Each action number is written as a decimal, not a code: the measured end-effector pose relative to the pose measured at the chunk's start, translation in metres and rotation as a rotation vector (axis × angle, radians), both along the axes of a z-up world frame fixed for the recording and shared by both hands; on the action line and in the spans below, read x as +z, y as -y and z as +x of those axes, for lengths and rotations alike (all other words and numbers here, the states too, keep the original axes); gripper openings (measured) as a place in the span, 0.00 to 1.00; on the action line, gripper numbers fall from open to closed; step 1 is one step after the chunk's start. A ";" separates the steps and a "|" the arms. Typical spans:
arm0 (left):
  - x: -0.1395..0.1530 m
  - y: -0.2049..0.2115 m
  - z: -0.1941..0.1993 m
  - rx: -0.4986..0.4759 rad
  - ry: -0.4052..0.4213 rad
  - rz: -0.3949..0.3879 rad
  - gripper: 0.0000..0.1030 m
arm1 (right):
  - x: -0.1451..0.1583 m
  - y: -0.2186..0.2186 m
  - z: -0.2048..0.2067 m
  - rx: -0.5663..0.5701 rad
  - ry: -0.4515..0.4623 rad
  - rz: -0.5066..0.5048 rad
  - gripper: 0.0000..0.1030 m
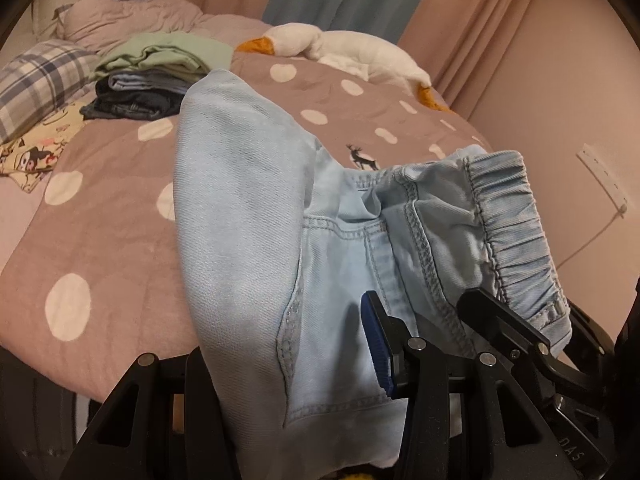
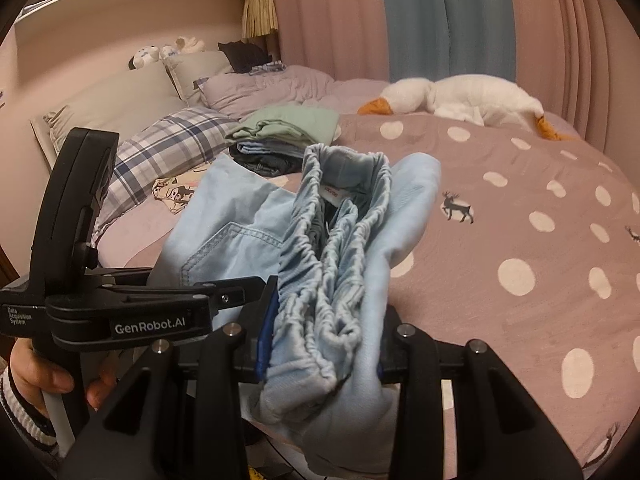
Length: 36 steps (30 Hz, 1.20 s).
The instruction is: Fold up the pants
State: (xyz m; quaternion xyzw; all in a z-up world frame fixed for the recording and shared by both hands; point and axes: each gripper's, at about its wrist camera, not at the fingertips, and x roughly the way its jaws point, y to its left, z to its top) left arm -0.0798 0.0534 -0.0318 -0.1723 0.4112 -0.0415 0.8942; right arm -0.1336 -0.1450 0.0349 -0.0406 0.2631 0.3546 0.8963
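I see the bed point(image 2: 520, 248) filling most of both views, covered by a mauve quilt with white dots and small deer prints. Behind it hang pink and blue curtains point(image 2: 420, 20). A white plush goose point(image 2: 472, 96) lies along the far edge of the bed, and a plaid pillow point(image 2: 168, 144) sits at the head end. Near that pillow I see a stack of folded clothes point(image 2: 280, 136), green on top with blue and dark pieces beneath. My pale blue pants point(image 1: 248, 208) are held up in the air above the near edge of the bed, bunched and folded over, the gathered waistband toward the right side in the left wrist view. My left claw point(image 1: 288, 364) is clamped on the fabric below the back pocket, cloth filling the gap between its fingers. My right claw point(image 2: 324, 352) is closed on the bunched elastic waistband point(image 2: 332, 264), several layers pressed between the fingers. The left claw shows at the left edge of the right wrist view, just beside the pants, with my hand point(image 2: 36, 376) on its handle.
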 end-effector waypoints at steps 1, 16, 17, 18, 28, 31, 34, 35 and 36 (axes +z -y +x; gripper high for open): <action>0.001 0.001 -0.001 -0.001 0.001 0.002 0.44 | 0.000 0.001 0.000 -0.001 0.000 0.004 0.36; -0.003 0.002 0.005 0.021 -0.039 0.011 0.44 | -0.007 -0.008 0.006 0.030 -0.018 -0.018 0.36; -0.003 0.003 0.005 0.019 -0.035 0.010 0.44 | -0.008 -0.008 0.006 0.027 -0.019 -0.016 0.36; -0.003 0.003 0.006 0.016 -0.032 0.011 0.44 | -0.008 -0.008 0.008 0.020 -0.023 -0.011 0.36; -0.012 -0.003 0.004 0.025 -0.039 -0.026 0.44 | -0.013 -0.022 0.012 0.028 -0.053 -0.055 0.36; -0.012 -0.008 0.007 0.034 -0.040 -0.032 0.44 | -0.014 -0.030 0.015 0.044 -0.054 -0.070 0.36; -0.008 -0.015 0.016 0.043 -0.032 -0.036 0.44 | -0.011 -0.036 0.026 0.051 -0.050 -0.078 0.36; -0.005 -0.018 0.021 0.047 -0.025 -0.033 0.44 | -0.010 -0.038 0.031 0.052 -0.052 -0.074 0.36; -0.003 -0.019 0.025 0.046 -0.020 -0.028 0.44 | -0.008 -0.040 0.039 0.050 -0.053 -0.065 0.36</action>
